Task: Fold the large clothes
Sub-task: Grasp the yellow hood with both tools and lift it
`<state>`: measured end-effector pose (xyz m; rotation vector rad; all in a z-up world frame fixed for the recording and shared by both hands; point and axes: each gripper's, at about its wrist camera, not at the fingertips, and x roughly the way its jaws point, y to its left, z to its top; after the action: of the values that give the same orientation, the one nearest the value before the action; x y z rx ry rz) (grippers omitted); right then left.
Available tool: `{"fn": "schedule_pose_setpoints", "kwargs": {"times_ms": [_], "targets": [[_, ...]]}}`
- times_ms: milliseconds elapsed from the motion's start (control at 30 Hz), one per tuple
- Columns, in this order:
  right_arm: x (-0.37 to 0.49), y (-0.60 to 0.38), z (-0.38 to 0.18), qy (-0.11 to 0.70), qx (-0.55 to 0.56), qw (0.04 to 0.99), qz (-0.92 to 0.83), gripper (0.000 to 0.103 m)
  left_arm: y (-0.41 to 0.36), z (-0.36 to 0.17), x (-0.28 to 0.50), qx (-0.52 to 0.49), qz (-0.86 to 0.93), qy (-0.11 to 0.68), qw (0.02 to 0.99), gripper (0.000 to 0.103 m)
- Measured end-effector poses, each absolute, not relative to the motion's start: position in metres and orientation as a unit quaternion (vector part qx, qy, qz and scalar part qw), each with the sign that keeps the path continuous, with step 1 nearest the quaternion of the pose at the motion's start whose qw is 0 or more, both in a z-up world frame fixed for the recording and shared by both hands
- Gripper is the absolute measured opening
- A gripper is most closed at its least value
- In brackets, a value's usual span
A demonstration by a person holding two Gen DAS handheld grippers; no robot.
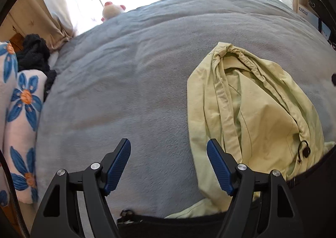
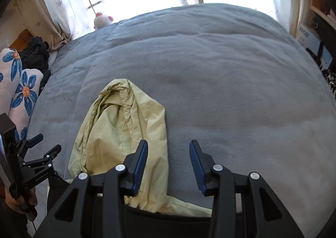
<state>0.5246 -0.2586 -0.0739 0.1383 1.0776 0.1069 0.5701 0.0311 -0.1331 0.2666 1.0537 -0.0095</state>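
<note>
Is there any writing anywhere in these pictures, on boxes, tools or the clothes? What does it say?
White box by the window, right edge: dark blocky characters, too blurred to read.
Left gripper, body seen from the right wrist view: a small grey imprint, too small to read.
Pale green jacket: no text visible.

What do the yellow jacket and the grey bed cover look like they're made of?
Jacket: thin, matte woven fabric, probably cotton or a light nylon blend; it creases sharply and gathers along a drawstring hem.
Bed cover: soft, napped fleece or plush by its look; fuzzy surface, rounded folds, no sheen.
</note>
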Motion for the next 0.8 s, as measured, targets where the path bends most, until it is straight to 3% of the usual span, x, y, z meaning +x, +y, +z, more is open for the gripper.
{"fn": "schedule_pose_setpoints", "kwargs": {"times_ms": [467, 500, 567, 600, 633, 667, 700, 800], "targets": [[0.585, -0.243, -0.158, 0.559, 0.09, 0.823, 0.046, 0.041, 0.03, -0.202, 0.626, 0.063, -0.016, 0.528, 0.847, 0.073], [0.589, -0.243, -0.162, 0.562, 0.094, 0.82, 0.047, 0.041, 0.032, -0.205, 0.628, 0.054, -0.021, 0.528, 0.847, 0.068], [0.594, -0.241, -0.169, 0.563, 0.097, 0.819, 0.049, 0.041, 0.038, -0.209, 0.632, 0.028, -0.041, 0.532, 0.845, 0.043], [0.595, -0.239, -0.172, 0.563, 0.094, 0.82, 0.05, 0.041, 0.04, -0.21, 0.632, 0.011, -0.053, 0.535, 0.843, 0.02], [0.595, -0.238, -0.172, 0.559, 0.092, 0.822, 0.052, 0.04, 0.04, -0.21, 0.632, 0.001, -0.062, 0.536, 0.842, 0.005], [0.595, -0.236, -0.171, 0.556, 0.088, 0.825, 0.054, 0.029, 0.037, -0.209, 0.631, 0.01, -0.058, 0.533, 0.844, 0.005], [0.594, -0.235, -0.17, 0.555, 0.087, 0.825, 0.057, 0.006, 0.034, -0.207, 0.629, 0.022, -0.052, 0.527, 0.848, 0.001], [0.584, -0.236, -0.152, 0.532, 0.077, 0.841, 0.058, 0.001, 0.031, -0.194, 0.617, 0.04, -0.029, 0.494, 0.868, 0.0]]}}
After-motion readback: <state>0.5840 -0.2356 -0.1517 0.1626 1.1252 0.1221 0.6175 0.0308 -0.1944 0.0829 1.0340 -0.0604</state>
